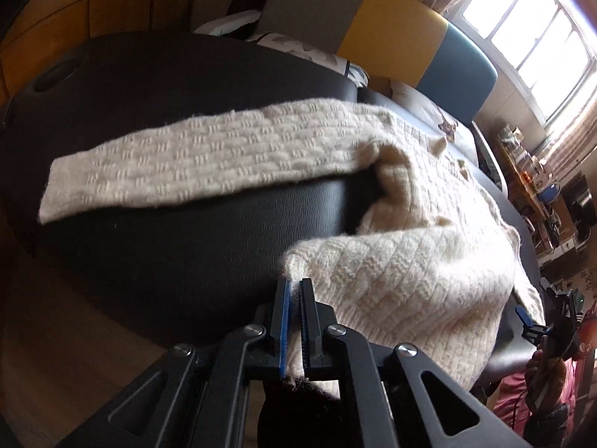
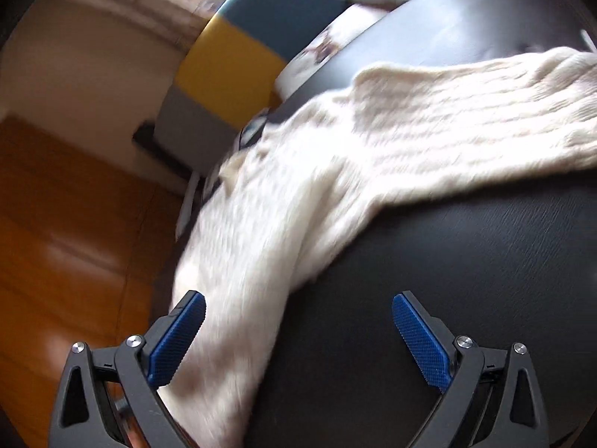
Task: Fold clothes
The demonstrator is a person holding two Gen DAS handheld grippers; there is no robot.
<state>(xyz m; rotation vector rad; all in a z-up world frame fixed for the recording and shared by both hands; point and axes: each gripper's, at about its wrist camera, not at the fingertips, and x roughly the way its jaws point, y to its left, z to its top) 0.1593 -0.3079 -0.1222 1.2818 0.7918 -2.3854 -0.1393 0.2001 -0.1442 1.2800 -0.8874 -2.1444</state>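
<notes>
Cream knit sweater [image 1: 429, 261] spread on black table [image 1: 186, 254], sleeve stretching lengthwise toward frame left. Left claw [image 1: 294, 298] clamped on its edge; right claw [image 2: 298, 336] apart, over sweater's lower edge.

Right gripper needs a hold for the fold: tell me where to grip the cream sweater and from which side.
Probably the sweater's near edge, lying between the open right gripper. Come in low from the table's front side, since that edge lies flat on the table. The left gripper already pinches another edge.
</notes>
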